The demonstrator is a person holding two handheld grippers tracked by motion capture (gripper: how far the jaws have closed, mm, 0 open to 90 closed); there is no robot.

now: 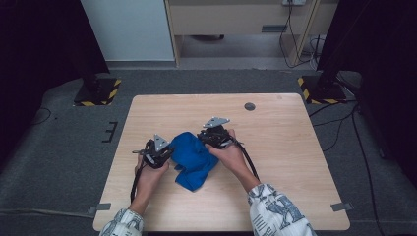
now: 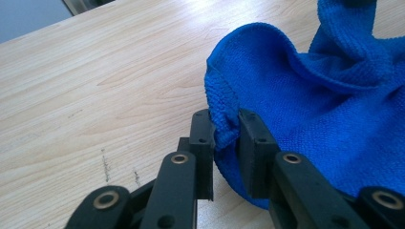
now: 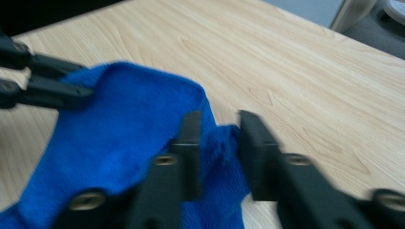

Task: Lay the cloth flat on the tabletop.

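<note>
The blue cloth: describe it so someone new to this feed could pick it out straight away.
Start at the light wooden table. Near its middle, between the person's two hands, lies the blue cloth, a crumpled towel-like piece. The left hand-held gripper pinches its hemmed edge; the right hand-held gripper has cloth between its jaws. It is the only brightly coloured, soft thing there.

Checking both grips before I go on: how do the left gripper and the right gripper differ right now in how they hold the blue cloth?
The left gripper pinches a thin rolled hem of the blue cloth tight between its jaws; the right gripper has a looser bunch of cloth between jaws that look a little further apart. In the high view the left gripper sits at the cloth's left edge, the right gripper at its upper right. Both have blue cloth between their jaws over the wooden table.
</note>
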